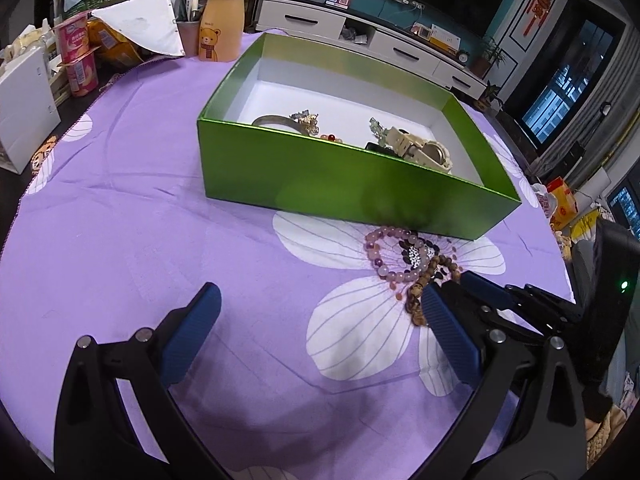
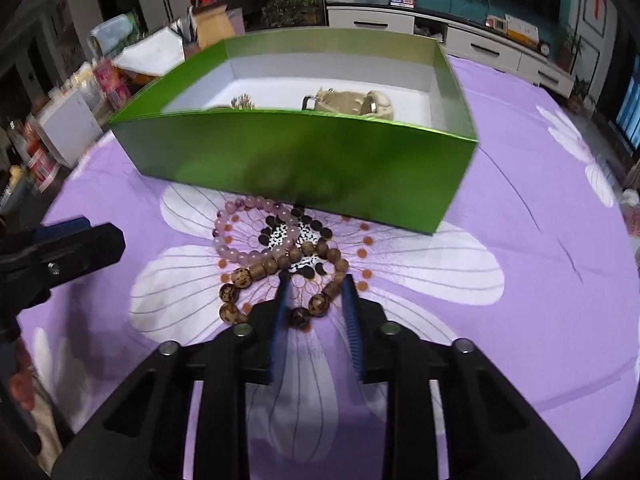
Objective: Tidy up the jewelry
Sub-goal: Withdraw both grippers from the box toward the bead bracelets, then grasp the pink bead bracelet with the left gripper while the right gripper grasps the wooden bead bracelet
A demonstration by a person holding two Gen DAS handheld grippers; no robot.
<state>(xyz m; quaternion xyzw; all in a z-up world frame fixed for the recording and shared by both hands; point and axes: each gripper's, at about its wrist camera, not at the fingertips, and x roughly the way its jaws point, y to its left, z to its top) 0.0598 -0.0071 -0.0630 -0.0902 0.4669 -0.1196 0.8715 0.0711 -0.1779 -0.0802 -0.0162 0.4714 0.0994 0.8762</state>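
A: Where does the right gripper (image 2: 316, 284) stand?

B: Down on the cloth (image 2: 520, 208), jaws narrowed around the near arc of the wooden bracelet (image 2: 280, 268); two or three brown beads lie between the blue pads (image 2: 352, 312); a gap shows beside them, so I judge the pinch not yet made.

A: And the pink bracelet (image 2: 248, 240)?

B: Touching the wooden one at its far side, just before the green box (image 2: 304, 160); the two overlap over the dark centre of the printed flower, so a careless lift may drag both.

A: How to do it well, then?

B: Close on the near arc only, away from the overlap; keep the tips low to the cloth so the beads do not roll out; squeeze on a bead's middle and not on the cord between beads; lift slowly and see whether the pink one comes too.

A: The left gripper (image 1: 320, 320)?

B: Wide open and empty, hovering over bare cloth beside the bracelets; it could hold the pink one down if it clings.

A: And the goal?

B: Over the near wall of the box and onto its white floor, where a watch (image 1: 420, 148), a bangle (image 1: 276, 120) and small pieces already lie; the wall is tall, so raise the bracelet clear of the rim before moving across.
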